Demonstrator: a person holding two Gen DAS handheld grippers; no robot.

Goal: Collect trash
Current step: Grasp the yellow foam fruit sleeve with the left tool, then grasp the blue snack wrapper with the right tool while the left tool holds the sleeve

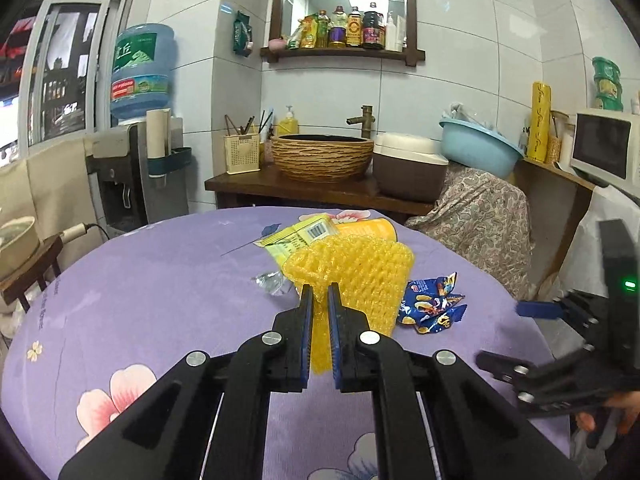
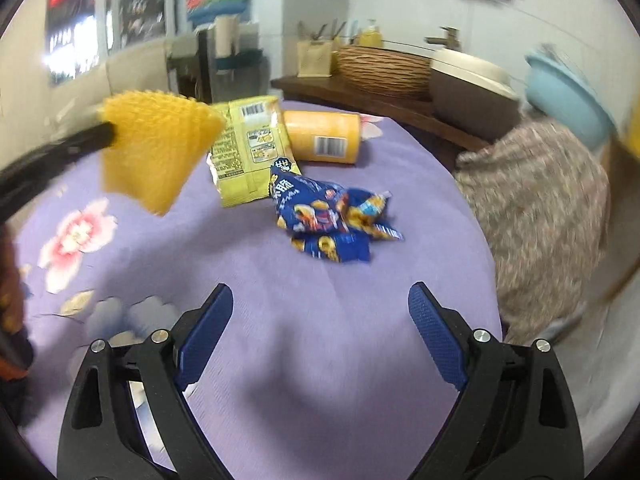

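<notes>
While clamped, left gripper (image 1: pixel 319 295) holds yellow foam net (image 1: pixel 352 276).
Right gripper (image 2: pixel 320 300) stands wide, empty, above counter (image 2: pixel 248 280).

The left tool (image 1: pixel 319 296) is black moulded plastic: two forked arms with long cut-out slots, each jointed by round silver screws. Its narrow fingers carry ridged blue pads on their inner faces. The right tool (image 2: pixel 320 320) is built alike, with broader textured blue pads (image 2: pixel 434 330) and silver screws at the knuckles. In the left wrist view the right tool's black body shows a small green light on its far right side.
</notes>
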